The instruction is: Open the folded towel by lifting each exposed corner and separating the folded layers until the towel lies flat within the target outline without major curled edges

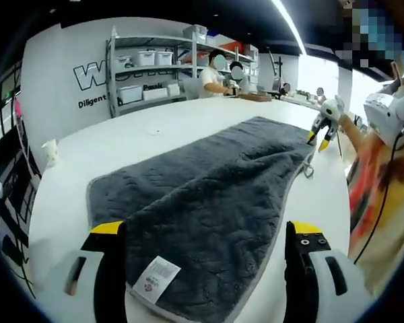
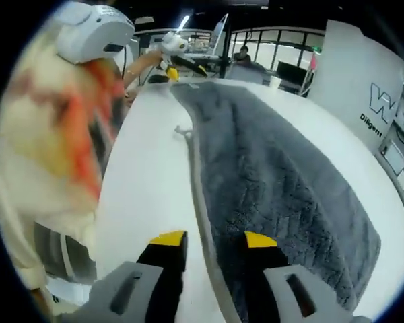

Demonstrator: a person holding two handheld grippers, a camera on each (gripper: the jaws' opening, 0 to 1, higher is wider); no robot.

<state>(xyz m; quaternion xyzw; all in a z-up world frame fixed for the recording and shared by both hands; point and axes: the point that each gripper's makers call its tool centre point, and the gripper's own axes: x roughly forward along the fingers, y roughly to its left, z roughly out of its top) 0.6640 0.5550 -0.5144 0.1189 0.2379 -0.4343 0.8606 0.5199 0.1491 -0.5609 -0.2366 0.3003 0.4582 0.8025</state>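
Both grippers' fingers (image 1: 111, 232) spread, pinching nothing; risks dragging the grey towel (image 1: 215, 195) crooked across the worktop (image 1: 121, 145) if only one layer gets caught.

The towel (image 1: 215, 195) is soft, fuzzy grey cloth with a bumpy pattern pressed into it, and it looks matt, not shiny. A smoother, paler grey band (image 2: 205, 222) runs along its edge. Near the left gripper (image 1: 205, 232) a small white label (image 1: 155, 278) lies on the towel; it looks like thin paper or cloth with print on it. The table (image 1: 155, 131) is white, smooth and a little shiny. Both grippers look like hard plastic: grey bodies, black jaws and bright yellow tips, as on the right gripper (image 2: 215, 240). Far off stands a grey metal shelf (image 1: 113, 70) with see-through plastic boxes (image 1: 146, 58).
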